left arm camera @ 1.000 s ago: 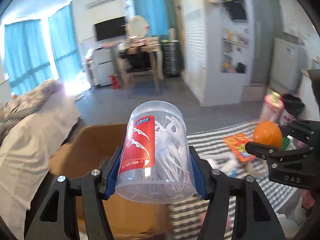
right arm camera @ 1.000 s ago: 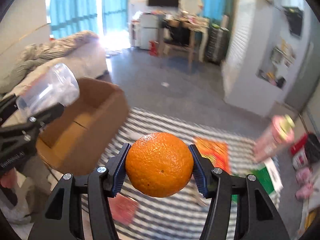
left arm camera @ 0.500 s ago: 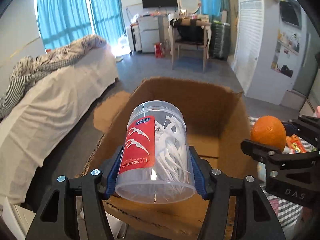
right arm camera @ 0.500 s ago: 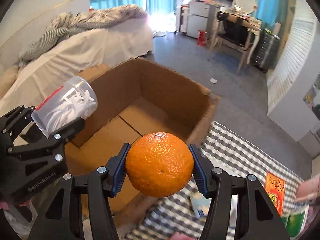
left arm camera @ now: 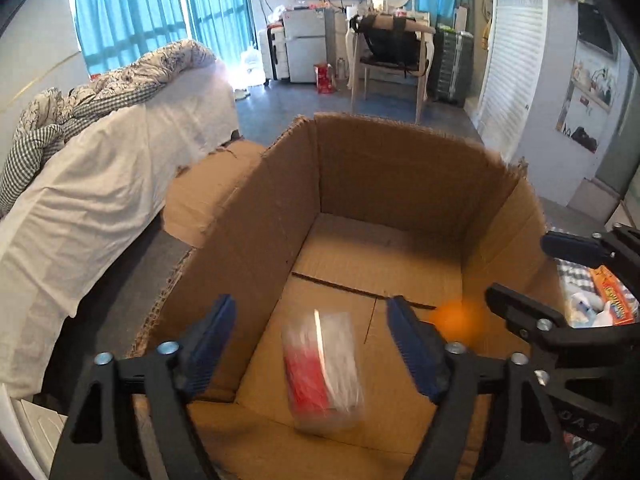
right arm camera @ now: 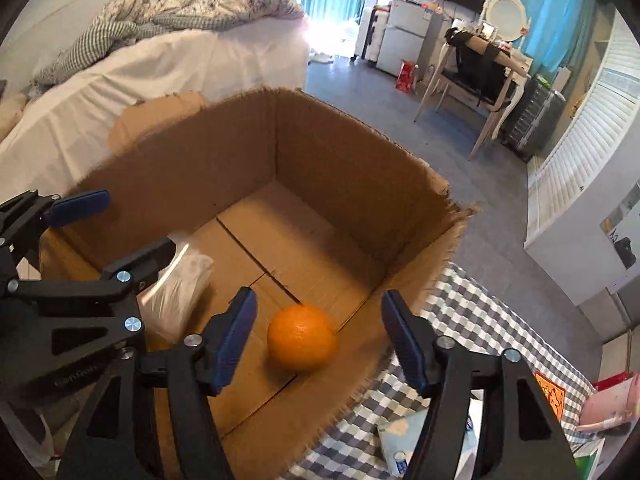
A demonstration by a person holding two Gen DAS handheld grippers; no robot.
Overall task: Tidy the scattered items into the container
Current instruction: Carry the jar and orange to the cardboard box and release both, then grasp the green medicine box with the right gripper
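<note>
A: Where is the left hand-held gripper (left arm camera: 308,340)?
B: Low in the left wrist frame, over the near edge of the box (left arm camera: 400,168). Its jaws stand wide and hold nothing.

A: And the jar (left arm camera: 322,368)?
B: Between those jaws in the picture, lower centre of the frame, inside the box. It is blurred, red label to the left, clear plastic to the right. I cannot tell if it touches the box floor.

A: The right hand-held gripper (right arm camera: 316,340)?
B: Bottom of the right wrist frame, jaws also wide, holding nothing. The orange (right arm camera: 302,338) shows between them, in the box near its right wall; whether it rests on the floor I cannot tell.

A: Do both views show both things?
B: Yes. In the left wrist frame the orange (left arm camera: 456,318) is a blurred spot at lower right, just beside the right hand-held gripper (left arm camera: 516,272). In the right wrist frame the jar (right arm camera: 176,292) lies left of centre, partly behind the left hand-held gripper (right arm camera: 124,232).

A: What else?
B: A checked cloth (right arm camera: 472,320) at lower right, touching the box (right arm camera: 360,168), with a small packet (right arm camera: 396,448) on it. A bed (left arm camera: 100,184) fills the left of the left wrist frame, a chair (left arm camera: 388,60) stands at the upper centre.
</note>
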